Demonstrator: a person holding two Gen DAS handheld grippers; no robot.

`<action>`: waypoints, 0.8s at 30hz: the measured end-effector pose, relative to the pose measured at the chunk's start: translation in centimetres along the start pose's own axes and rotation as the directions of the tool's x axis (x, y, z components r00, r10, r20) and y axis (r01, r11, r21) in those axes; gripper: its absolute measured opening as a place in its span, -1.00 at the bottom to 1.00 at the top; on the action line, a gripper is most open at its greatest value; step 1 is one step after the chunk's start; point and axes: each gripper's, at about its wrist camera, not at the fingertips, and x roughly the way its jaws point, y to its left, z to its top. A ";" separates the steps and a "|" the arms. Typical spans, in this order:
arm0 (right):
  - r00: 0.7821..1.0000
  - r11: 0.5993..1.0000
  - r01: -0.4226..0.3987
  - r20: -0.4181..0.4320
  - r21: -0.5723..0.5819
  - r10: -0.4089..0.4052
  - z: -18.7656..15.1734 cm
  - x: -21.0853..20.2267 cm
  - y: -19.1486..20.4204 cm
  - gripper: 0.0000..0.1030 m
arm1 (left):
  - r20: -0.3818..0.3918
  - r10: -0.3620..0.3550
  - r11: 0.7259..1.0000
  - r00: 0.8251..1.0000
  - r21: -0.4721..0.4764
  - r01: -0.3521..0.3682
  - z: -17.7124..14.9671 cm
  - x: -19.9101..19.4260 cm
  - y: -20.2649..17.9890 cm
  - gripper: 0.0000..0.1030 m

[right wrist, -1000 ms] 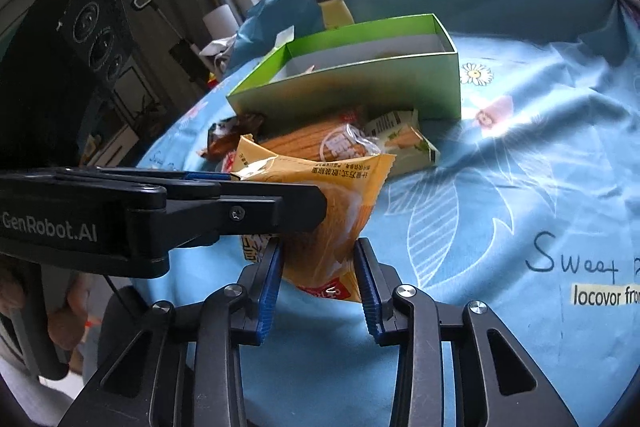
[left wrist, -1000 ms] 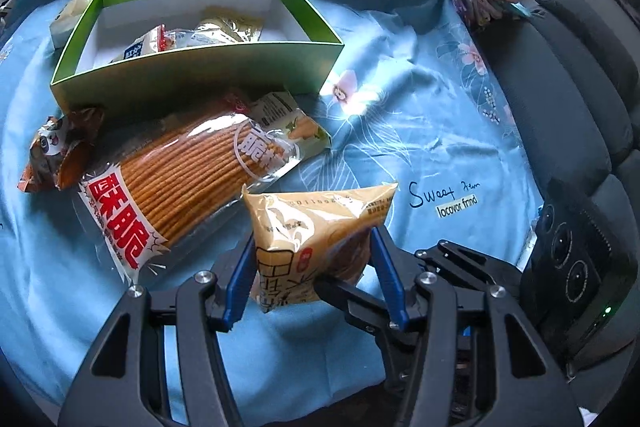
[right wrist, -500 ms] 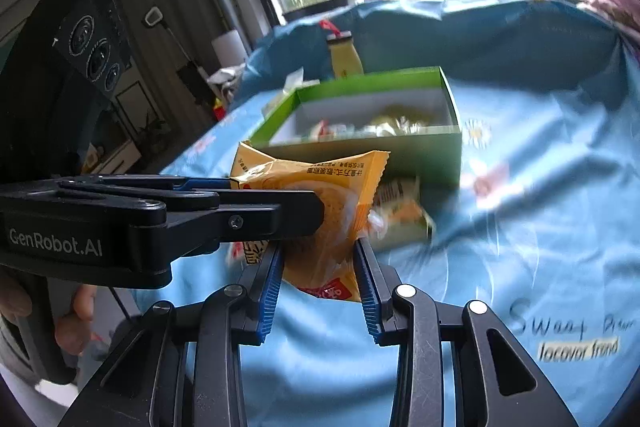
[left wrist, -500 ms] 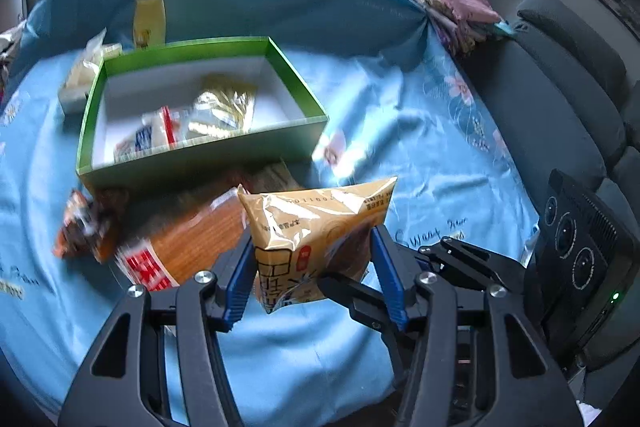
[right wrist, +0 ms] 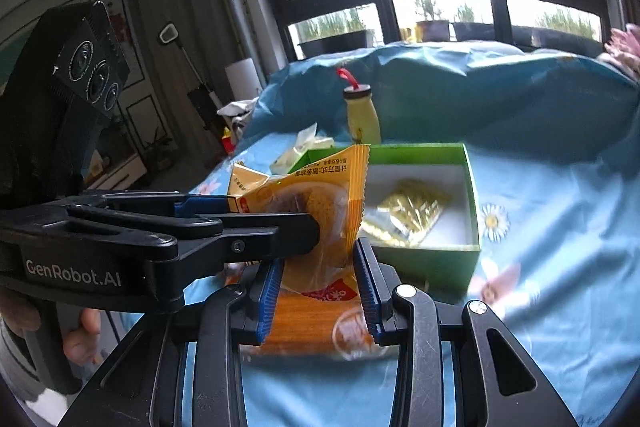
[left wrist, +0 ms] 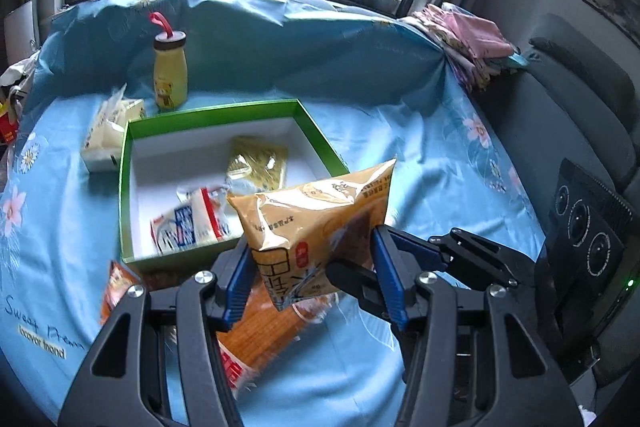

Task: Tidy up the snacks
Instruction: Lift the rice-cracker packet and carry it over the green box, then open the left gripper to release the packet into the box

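A yellow snack packet hangs in the air, just in front of the green box. My left gripper is shut on its lower half, blue pads on both sides. My right gripper is shut on the same packet from the other side. Its black finger shows in the left wrist view, crossing under the packet. The box holds a gold packet and a white, blue and red packet.
An orange biscuit-stick pack and a small orange-brown packet lie on the blue cloth below the grippers. A yellow bottle and a white tissue pack stand behind the box. A grey sofa runs along the right.
Both grippers have risen with the yellow packet, which now hangs higher above the cloth. The box's inside shows from above and the biscuit pack has slid under the grippers.
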 end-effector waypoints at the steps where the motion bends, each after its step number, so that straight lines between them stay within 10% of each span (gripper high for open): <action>1: 1.000 1.000 -0.001 0.002 -0.003 0.001 0.3 0.2 0.0 -0.26 | 0.004 0.001 1.000 1.000 -0.001 -0.001 0.4 0.1 0.2 0.05; 24: 0.998 0.999 -0.032 -0.060 -0.010 0.031 4.2 9.3 -2.8 -0.26 | -0.020 0.041 0.997 0.999 -0.070 -0.043 5.4 6.0 6.6 0.07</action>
